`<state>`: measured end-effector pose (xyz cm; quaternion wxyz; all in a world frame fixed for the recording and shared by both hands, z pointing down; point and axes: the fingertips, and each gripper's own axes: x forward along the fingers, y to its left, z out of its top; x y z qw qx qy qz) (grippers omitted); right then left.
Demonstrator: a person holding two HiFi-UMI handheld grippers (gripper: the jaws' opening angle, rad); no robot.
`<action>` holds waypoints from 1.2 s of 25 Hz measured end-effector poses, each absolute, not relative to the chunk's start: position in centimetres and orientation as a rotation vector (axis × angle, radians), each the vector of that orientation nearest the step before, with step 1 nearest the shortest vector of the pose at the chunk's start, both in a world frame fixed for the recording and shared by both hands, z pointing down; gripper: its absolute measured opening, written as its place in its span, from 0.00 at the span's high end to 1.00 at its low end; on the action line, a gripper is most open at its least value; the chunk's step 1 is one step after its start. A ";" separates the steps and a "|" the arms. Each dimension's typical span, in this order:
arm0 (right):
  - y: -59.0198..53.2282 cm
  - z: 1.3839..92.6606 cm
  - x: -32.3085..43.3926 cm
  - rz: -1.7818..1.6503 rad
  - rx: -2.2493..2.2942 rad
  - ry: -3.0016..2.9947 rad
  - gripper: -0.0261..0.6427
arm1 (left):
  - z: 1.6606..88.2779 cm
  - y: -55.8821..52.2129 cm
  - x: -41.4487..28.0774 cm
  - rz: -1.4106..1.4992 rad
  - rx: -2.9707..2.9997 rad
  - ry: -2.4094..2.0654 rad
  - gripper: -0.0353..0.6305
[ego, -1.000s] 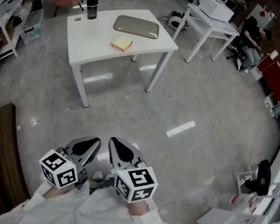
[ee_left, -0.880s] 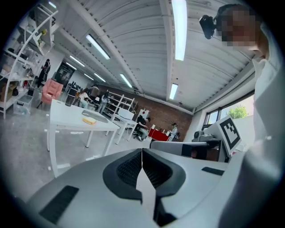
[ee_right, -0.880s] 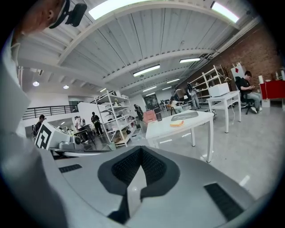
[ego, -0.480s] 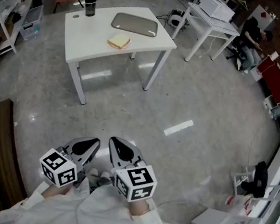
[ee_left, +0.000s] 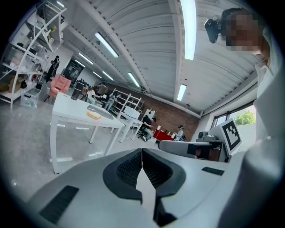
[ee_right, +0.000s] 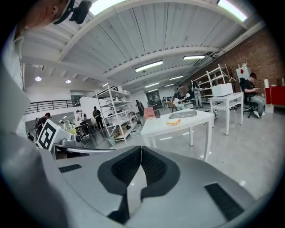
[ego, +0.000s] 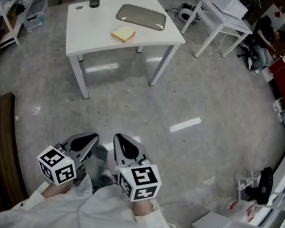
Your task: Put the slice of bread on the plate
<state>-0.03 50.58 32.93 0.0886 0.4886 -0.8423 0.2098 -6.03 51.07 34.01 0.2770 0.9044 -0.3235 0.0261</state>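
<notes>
yellow slice of bread (ego: 123, 34) lies on the white table (ego: 90, 35) just beside the grey plate (ego: 142, 16), well apart from the left gripper (ego: 91, 139) and right gripper (ego: 121, 139), both closed on nothing; arriving unopened could shove it off.

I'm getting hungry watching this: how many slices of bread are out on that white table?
1. The slice of bread lies on the white table, towards its nearer edge, close to the grey plate but not on it. None seems hidden.
</notes>
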 end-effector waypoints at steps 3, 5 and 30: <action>48.4 33.1 0.3 0.616 1.470 -2.504 0.94 | 34.0 48.7 -6.1 0.068 2.435 -0.889 0.93; 46.4 33.1 0.3 0.616 1.475 -2.503 0.94 | 34.1 46.6 -6.4 0.069 2.431 -0.903 0.93; 18.7 31.7 -4.0 0.635 1.659 -2.419 0.94 | 32.6 18.9 -11.3 0.153 2.523 -0.760 0.93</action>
